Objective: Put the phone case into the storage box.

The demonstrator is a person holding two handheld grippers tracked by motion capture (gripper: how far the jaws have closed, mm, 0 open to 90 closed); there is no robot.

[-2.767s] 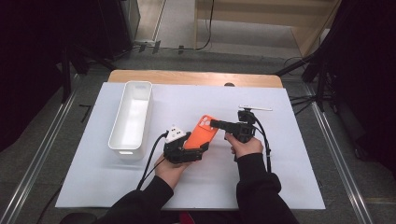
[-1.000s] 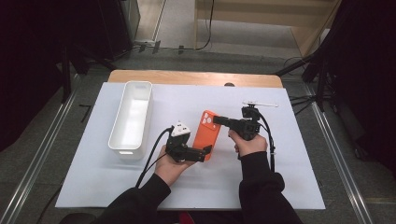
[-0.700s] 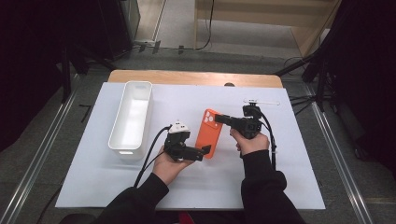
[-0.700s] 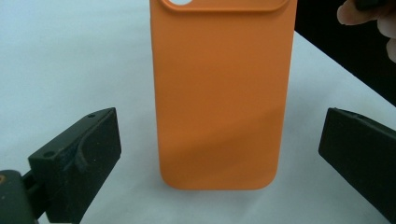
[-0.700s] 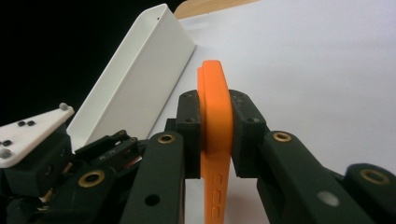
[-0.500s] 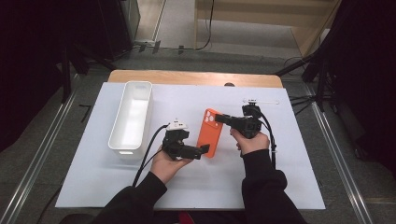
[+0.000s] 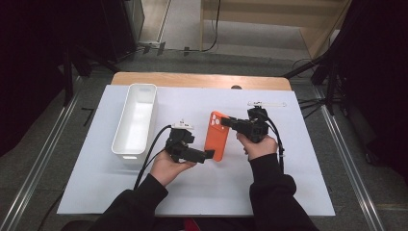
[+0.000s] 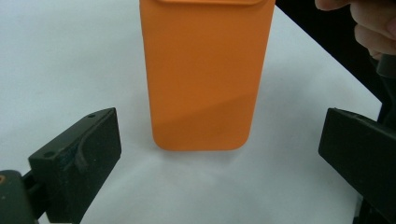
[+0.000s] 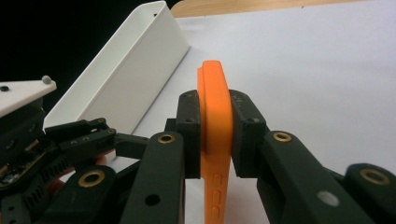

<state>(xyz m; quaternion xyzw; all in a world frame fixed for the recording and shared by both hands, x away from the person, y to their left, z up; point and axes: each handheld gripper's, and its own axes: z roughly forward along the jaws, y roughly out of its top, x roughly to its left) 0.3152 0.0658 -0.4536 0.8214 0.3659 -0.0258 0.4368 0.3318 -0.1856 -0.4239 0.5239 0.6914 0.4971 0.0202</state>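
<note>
On the white sheet covering the table (image 7: 298,192), your white oblong plastic bin (image 7: 135,120) lies to the left, running front to back. Right of it, near the middle, the orange phone case (image 7: 216,137) stands up off the sheet on its edge. Your left gripper (image 7: 208,155) sits between bin and case, at the case's near end, not touching it. Your right gripper (image 7: 226,122) reaches in from the right, clamping the case's far end. Behind everything, a thin pale strip (image 7: 267,103) lies near the sheet's back right.

Black sleeves; black grippers, brass pivot screws, black cables, white top plates.
</note>
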